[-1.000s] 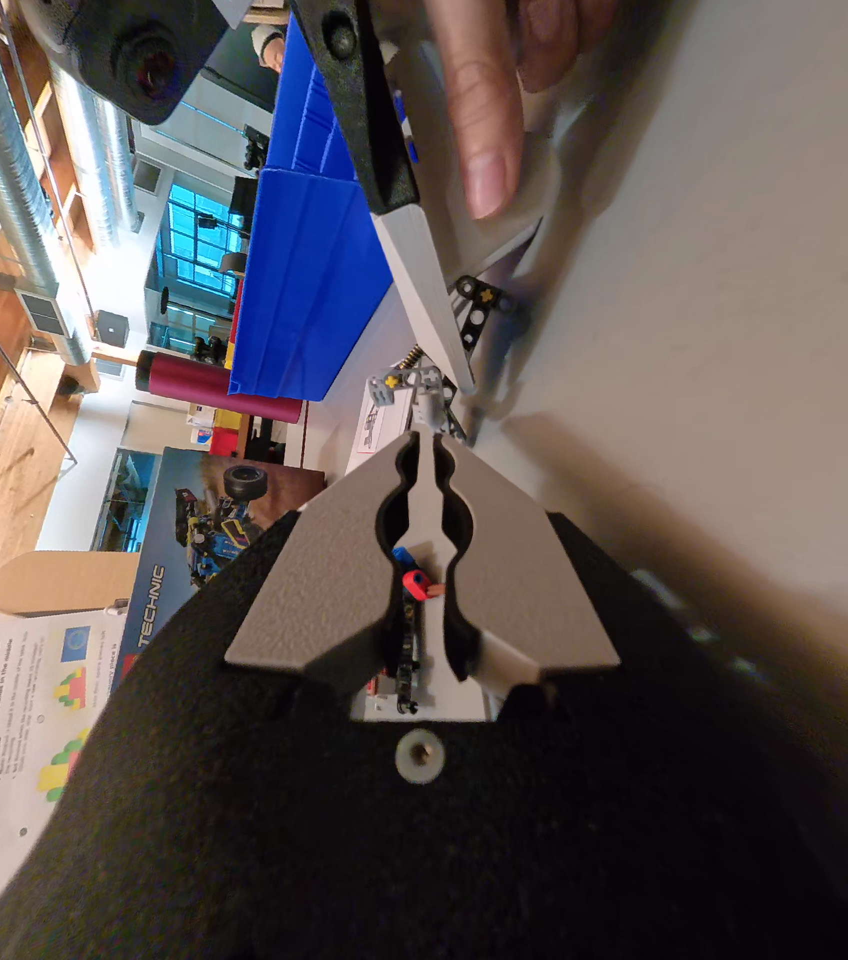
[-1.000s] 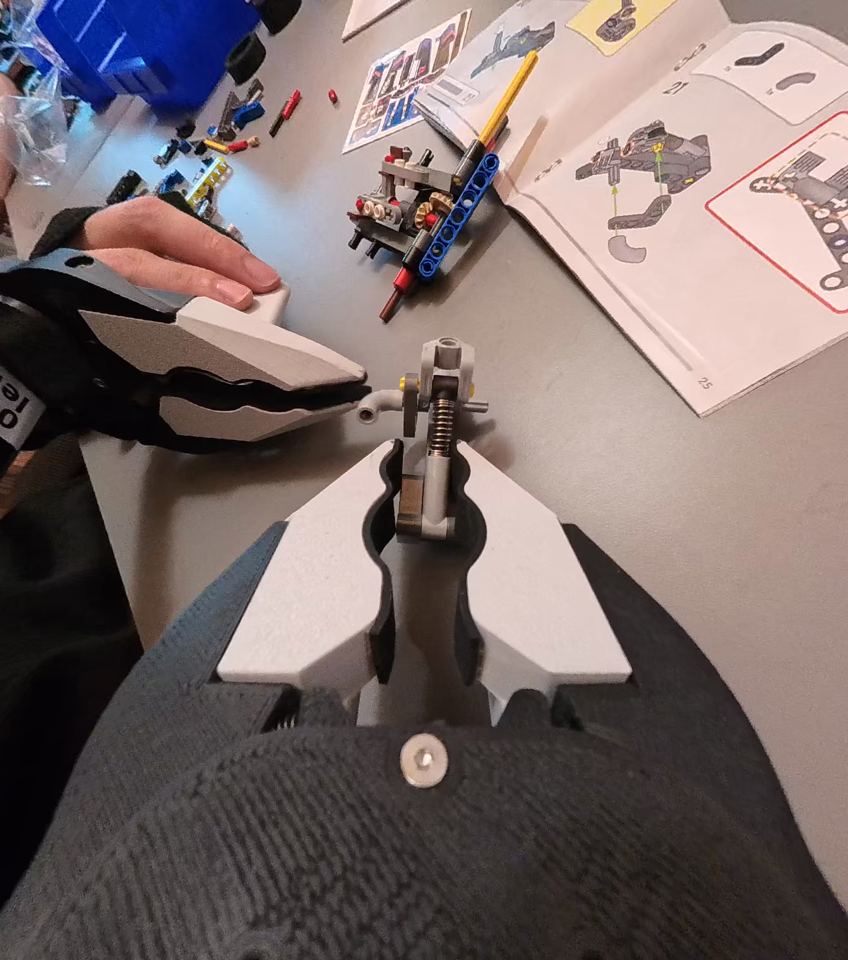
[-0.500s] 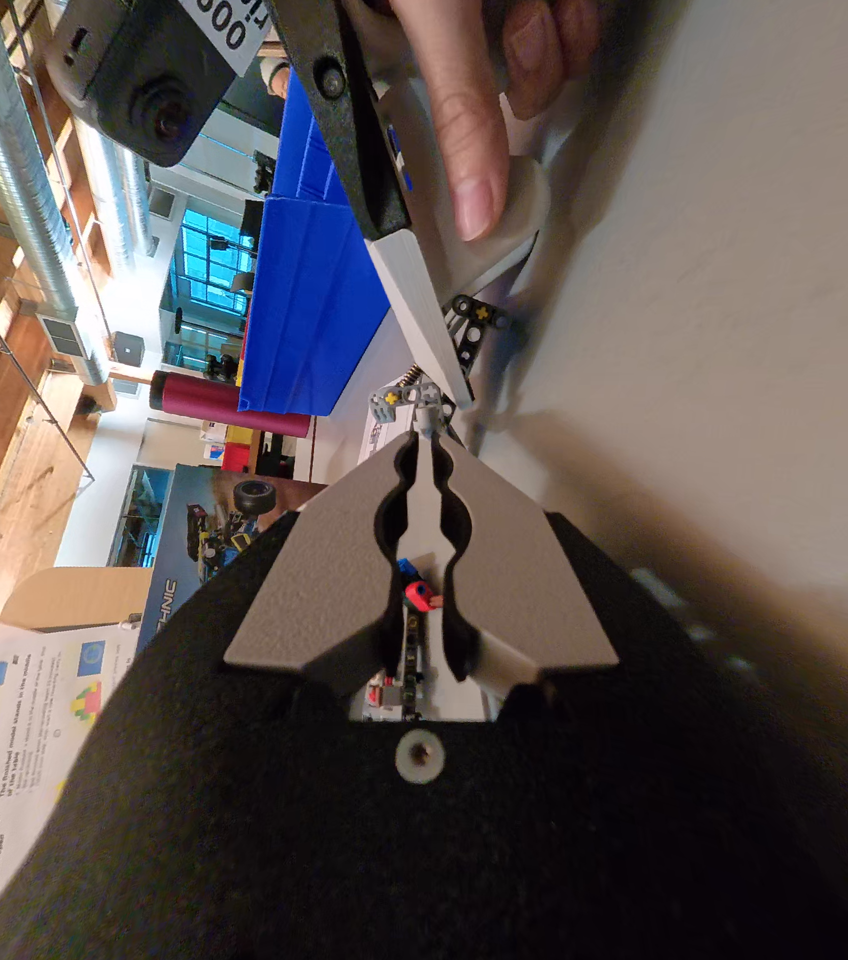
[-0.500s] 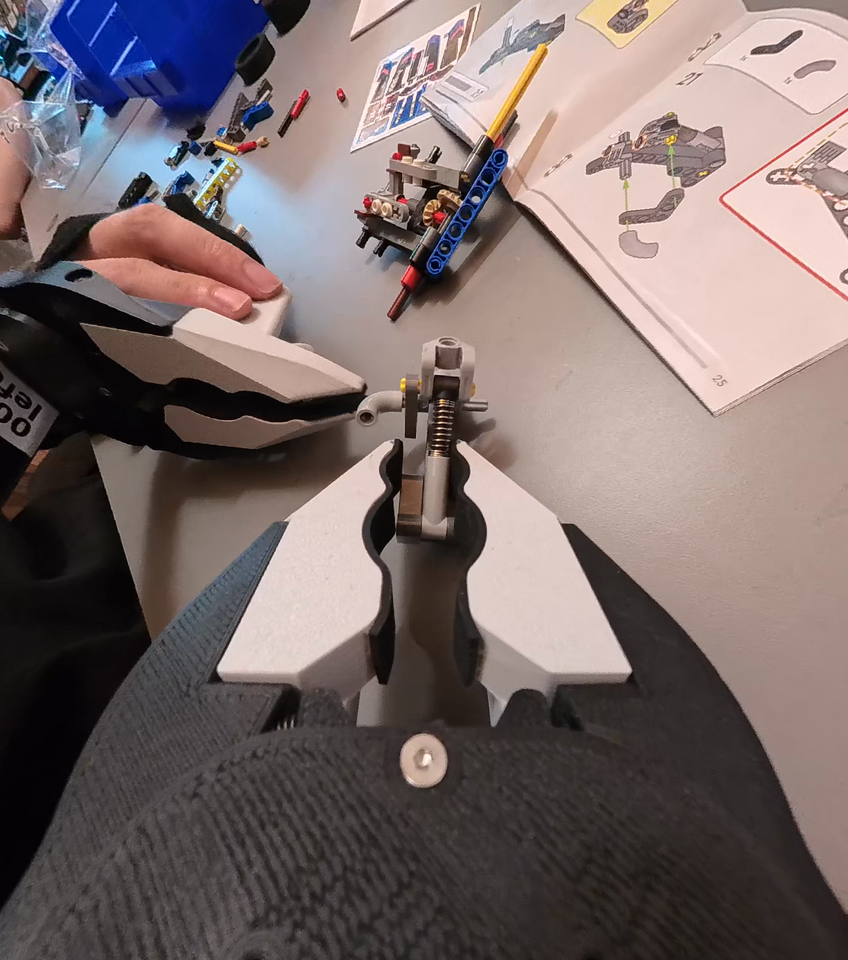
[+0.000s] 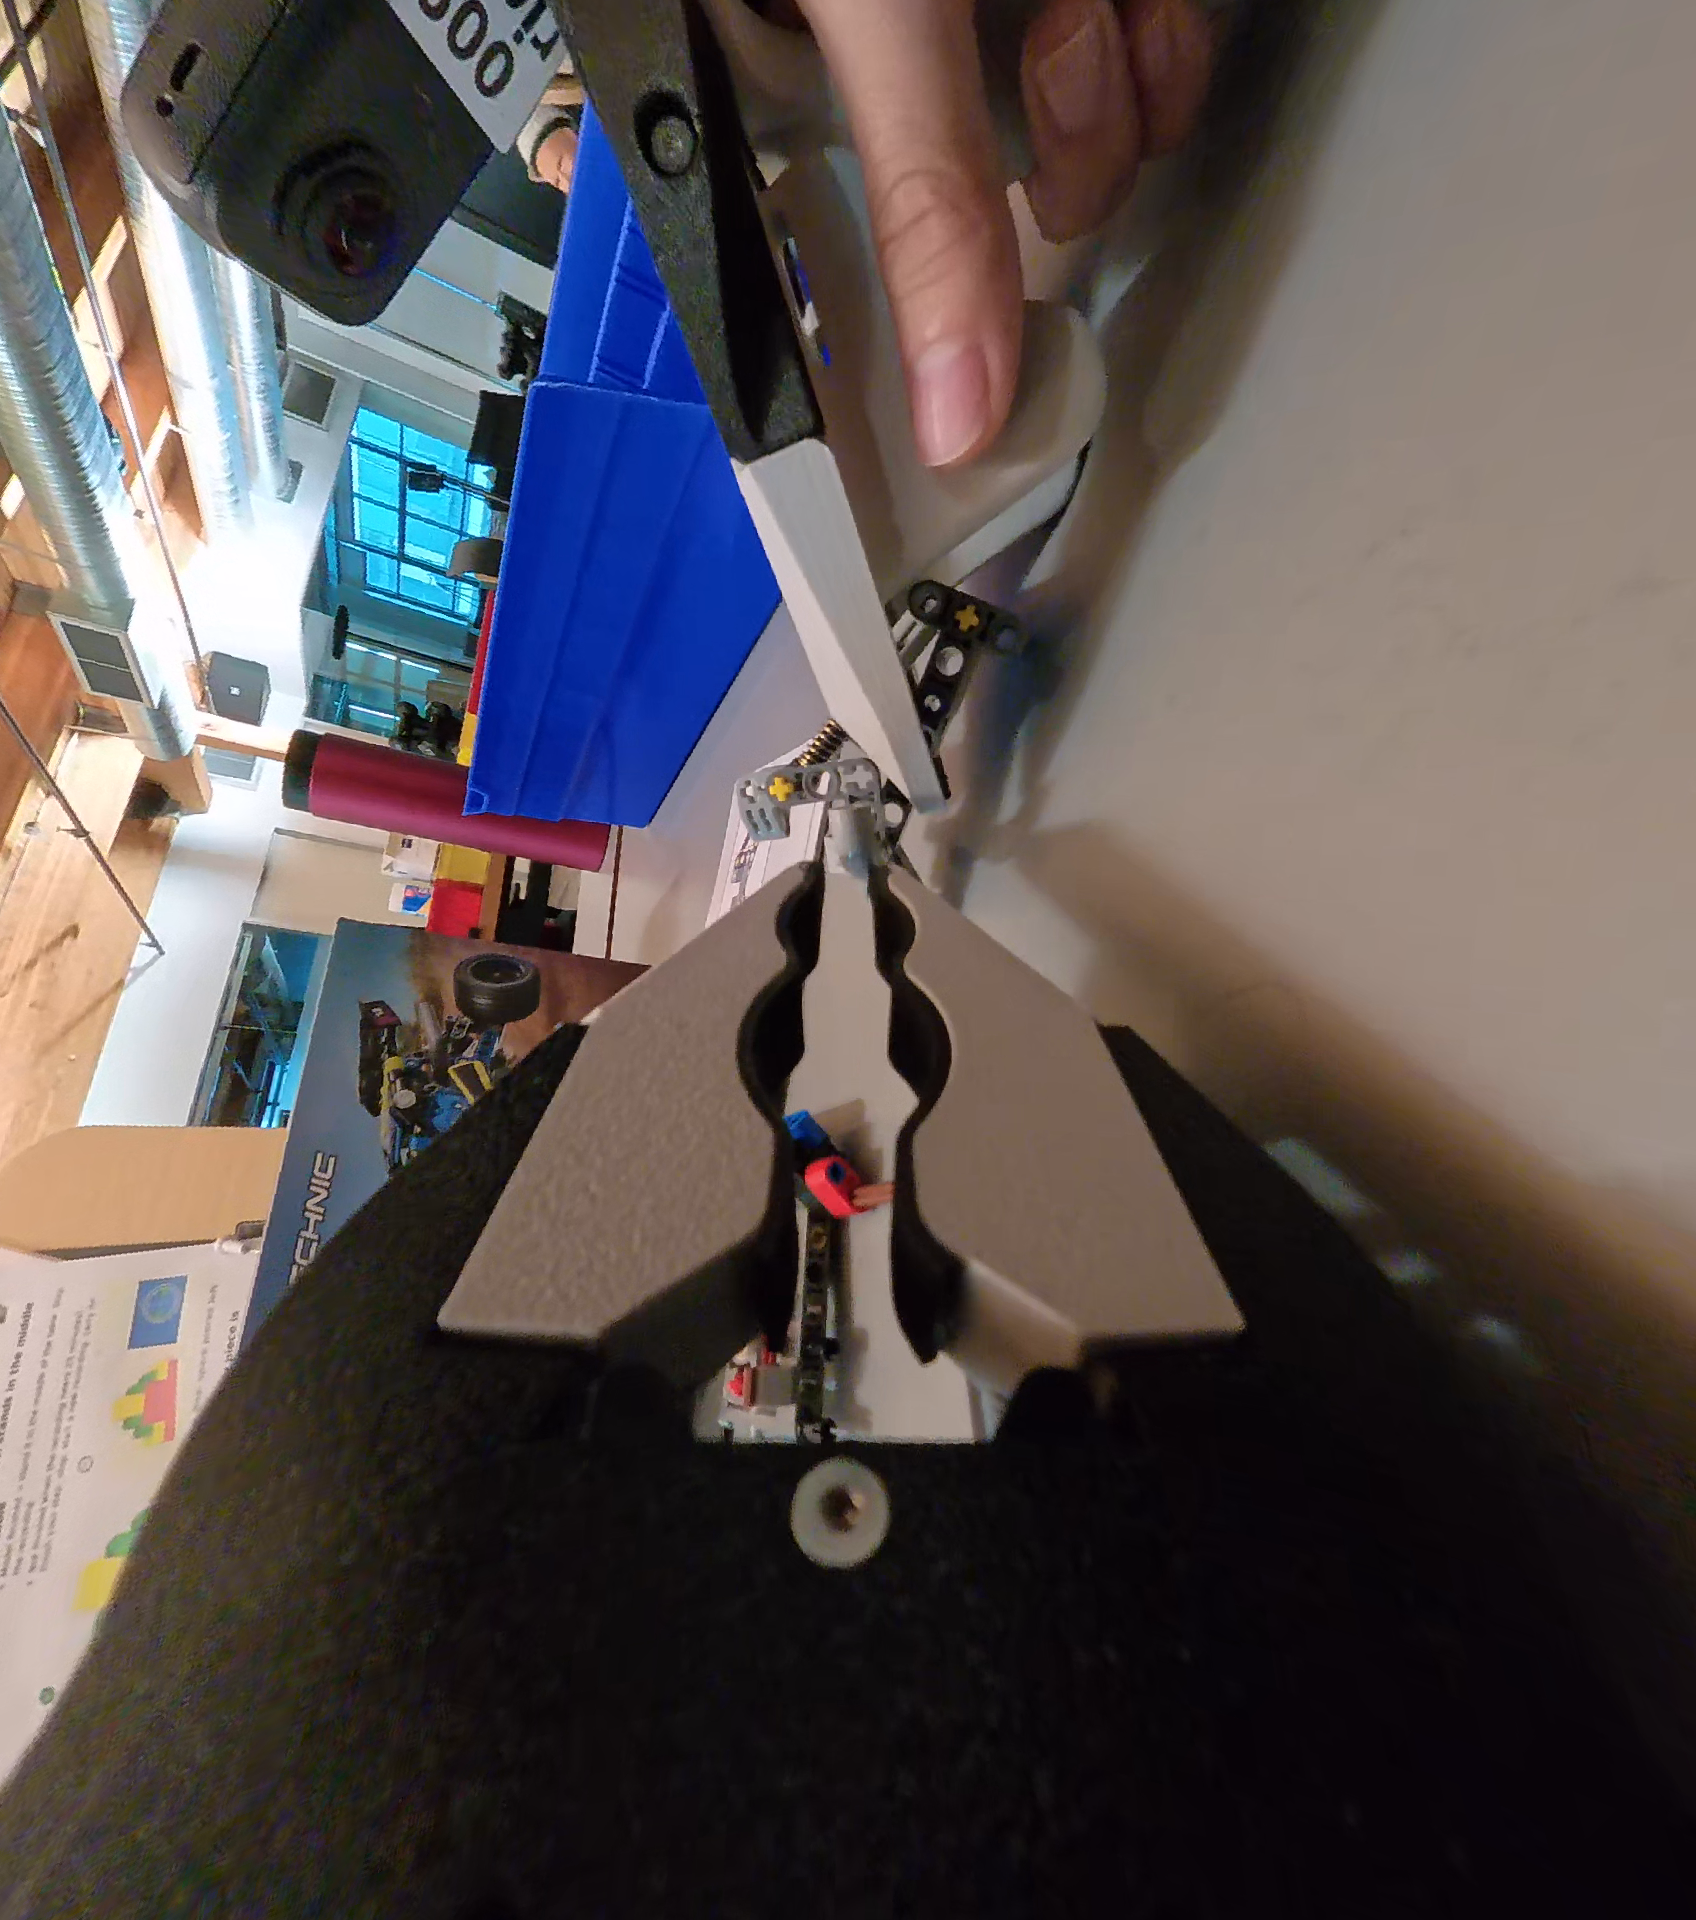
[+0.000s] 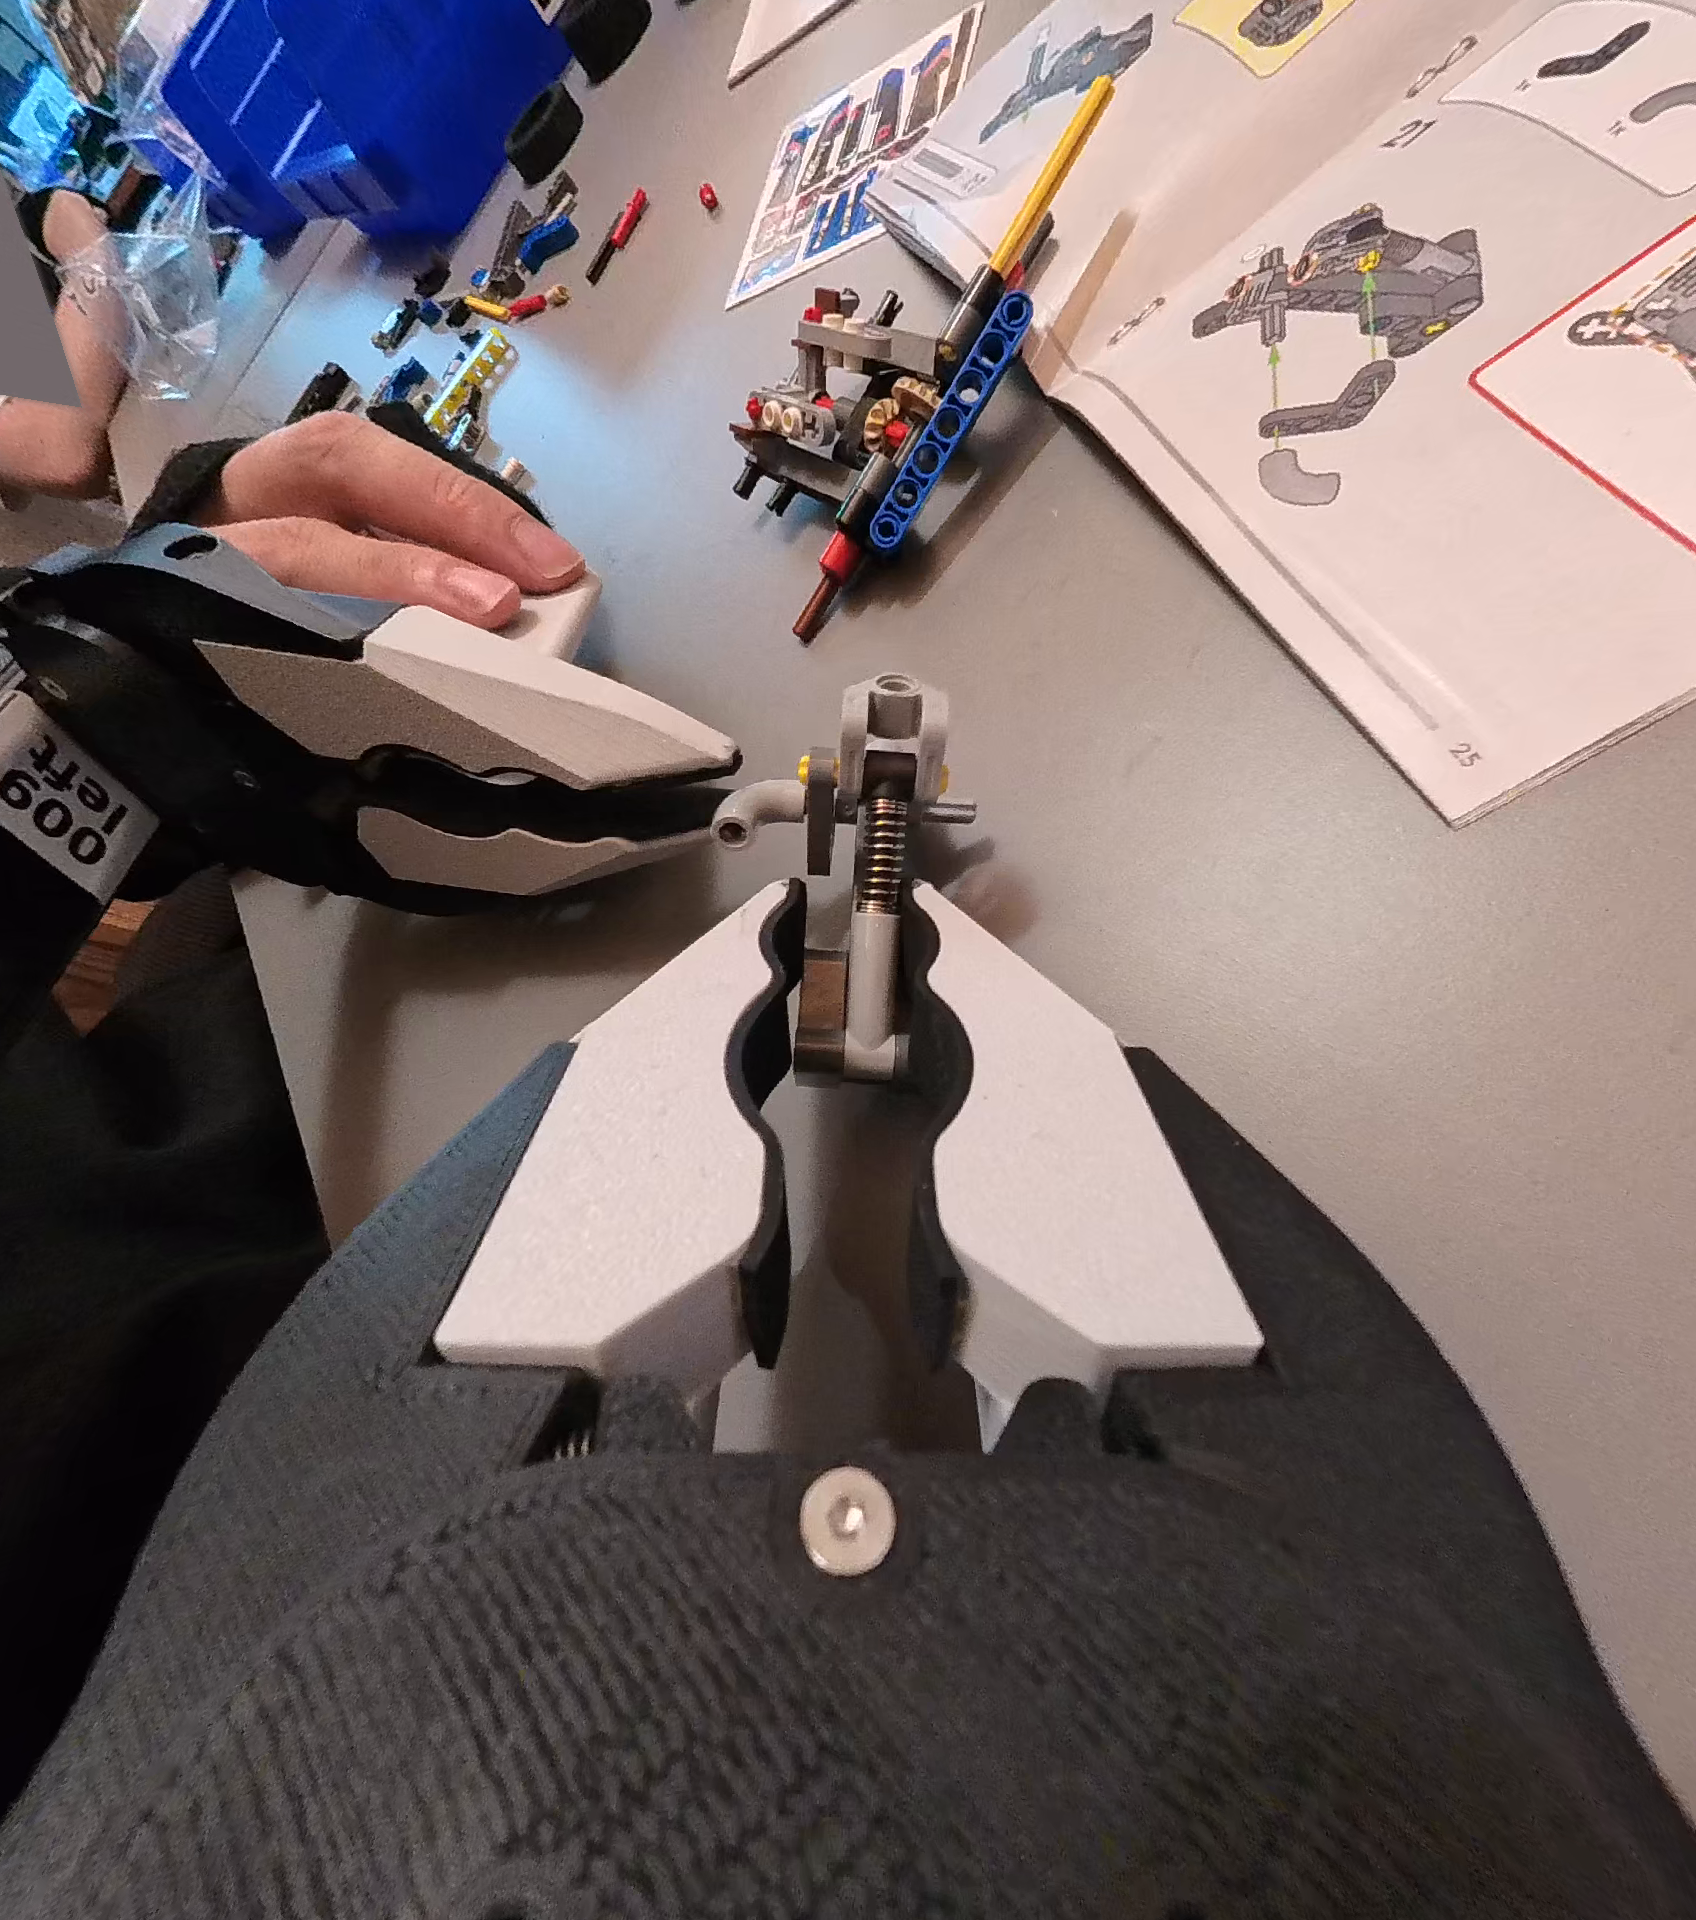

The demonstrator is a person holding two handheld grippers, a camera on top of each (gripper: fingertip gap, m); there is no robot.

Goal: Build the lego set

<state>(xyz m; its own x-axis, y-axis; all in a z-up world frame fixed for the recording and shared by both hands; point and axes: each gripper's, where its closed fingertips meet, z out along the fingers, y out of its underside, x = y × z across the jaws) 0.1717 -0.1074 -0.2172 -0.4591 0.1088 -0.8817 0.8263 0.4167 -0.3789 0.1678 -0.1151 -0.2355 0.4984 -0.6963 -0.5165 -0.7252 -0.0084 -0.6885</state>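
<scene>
Far left: blue bin [image 6: 356, 104] cut off by frame top; scattered loose pieces [image 6: 470, 312] beside it, too small to count. One person's hand [image 6: 387, 520] resting on top of left gripper [image 6: 719, 795]. Left gripper clenched around a small grey elbow piece [image 6: 756, 810], tip-grip only; contact with the piece's inner end hidden by the fingertips. Elbow piece touching the side of the shock-absorber assembly [image 6: 875, 831], possibly seated on its yellow pin. Right gripper [image 6: 849, 935] grasping the assembly's lower end, upright, spring exposed above the fingers. Behind: one partly built chassis [image 6: 885, 416] on the grey table [image 6: 1239, 1039], well apart. Open table to the right. Instruction booklet [image 6: 1446, 364] open, cut off at right edge.
</scene>
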